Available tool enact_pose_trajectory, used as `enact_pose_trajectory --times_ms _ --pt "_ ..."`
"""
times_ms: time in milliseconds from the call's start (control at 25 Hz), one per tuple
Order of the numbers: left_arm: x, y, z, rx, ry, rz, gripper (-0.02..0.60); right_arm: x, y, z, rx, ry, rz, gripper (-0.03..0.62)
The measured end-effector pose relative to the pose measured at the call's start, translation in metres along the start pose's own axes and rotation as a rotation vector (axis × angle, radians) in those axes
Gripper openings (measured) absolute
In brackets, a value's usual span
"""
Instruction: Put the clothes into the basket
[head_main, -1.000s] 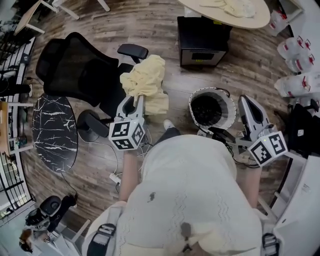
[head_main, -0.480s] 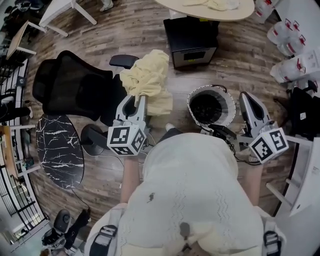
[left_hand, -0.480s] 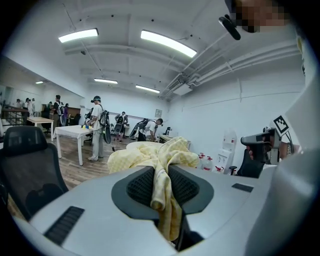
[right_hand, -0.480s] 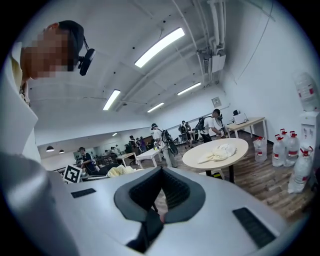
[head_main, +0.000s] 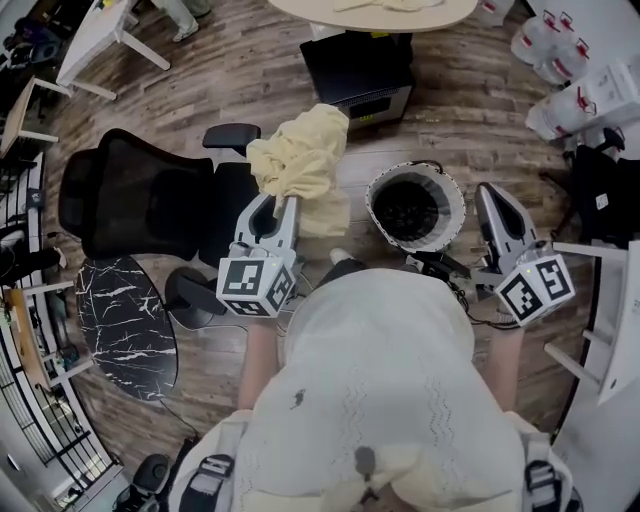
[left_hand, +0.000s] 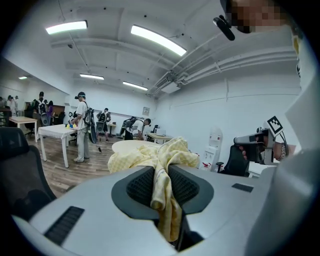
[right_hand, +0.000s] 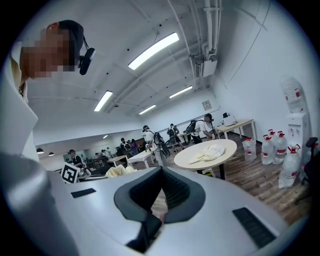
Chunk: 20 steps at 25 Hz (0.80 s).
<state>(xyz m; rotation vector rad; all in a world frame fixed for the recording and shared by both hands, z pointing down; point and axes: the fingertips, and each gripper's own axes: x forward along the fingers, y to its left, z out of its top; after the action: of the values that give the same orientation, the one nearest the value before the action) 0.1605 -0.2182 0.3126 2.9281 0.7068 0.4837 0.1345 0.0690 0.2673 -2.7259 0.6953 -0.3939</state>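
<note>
One yellow garment (head_main: 300, 160), clenched in the left hand-held gripper (head_main: 283, 203), may snag the basket (head_main: 371, 208) rim; right hand-held gripper (head_main: 492, 192) released.

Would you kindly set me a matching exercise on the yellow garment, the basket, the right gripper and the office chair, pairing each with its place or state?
1 yellow garment
2 basket
3 right gripper
4 office chair

A black, at the left of the head view
B clamped in the left gripper
C on the wooden floor, between the two grippers in the head view
D nothing between its jaws

Pairs: 1-B, 2-C, 3-D, 4-A
</note>
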Motion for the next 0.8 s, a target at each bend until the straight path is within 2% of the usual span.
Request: enact_pose_trajectory --times_ms 480,800 --pt "0.033 -0.076 -0.008 0.025 0.017 -0.080 0.094 -0.059 -0.047 -0.003 0.026 -0.015 -0.060 0.008" --pt "0.055 -0.159 -0.015 0.058 0.031 -0.116 0.094 -0.121 -0.100 0.000 0.026 -0.004 -0.092 0.008"
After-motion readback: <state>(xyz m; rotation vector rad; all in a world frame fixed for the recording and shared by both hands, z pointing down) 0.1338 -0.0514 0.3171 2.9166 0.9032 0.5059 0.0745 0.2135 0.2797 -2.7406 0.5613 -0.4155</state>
